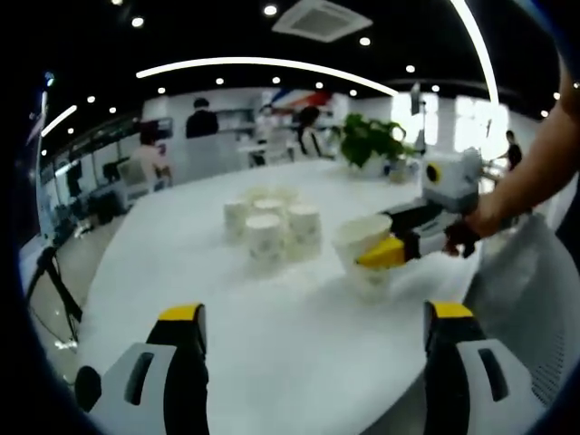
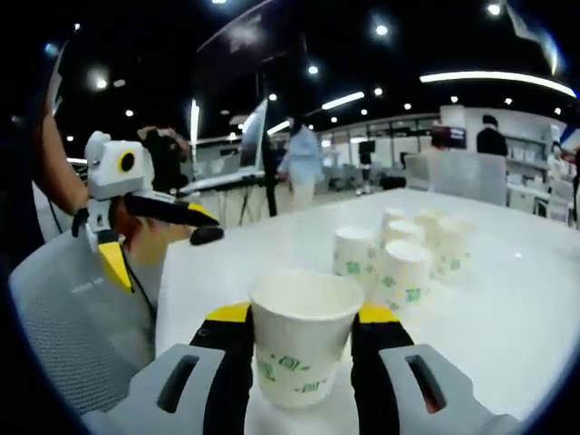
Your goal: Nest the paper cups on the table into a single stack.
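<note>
Several white paper cups (image 1: 270,225) with green print stand in a cluster on the white table (image 1: 272,335); in the right gripper view the cluster (image 2: 403,249) lies ahead to the right. My right gripper (image 2: 302,340) is shut on one upright paper cup (image 2: 302,335), which hangs just above the table. In the left gripper view that held cup (image 1: 364,246) is right of the cluster, with the right gripper (image 1: 394,246) on it. My left gripper (image 1: 313,322) is open with nothing between its jaws, near the table's front edge; it also appears at the left of the right gripper view (image 2: 159,222).
A grey mesh chair back (image 2: 72,317) stands at the table's edge by the person's arm (image 1: 535,172). A potted plant (image 1: 370,138) sits at the far end of the table. People and desks fill the room behind.
</note>
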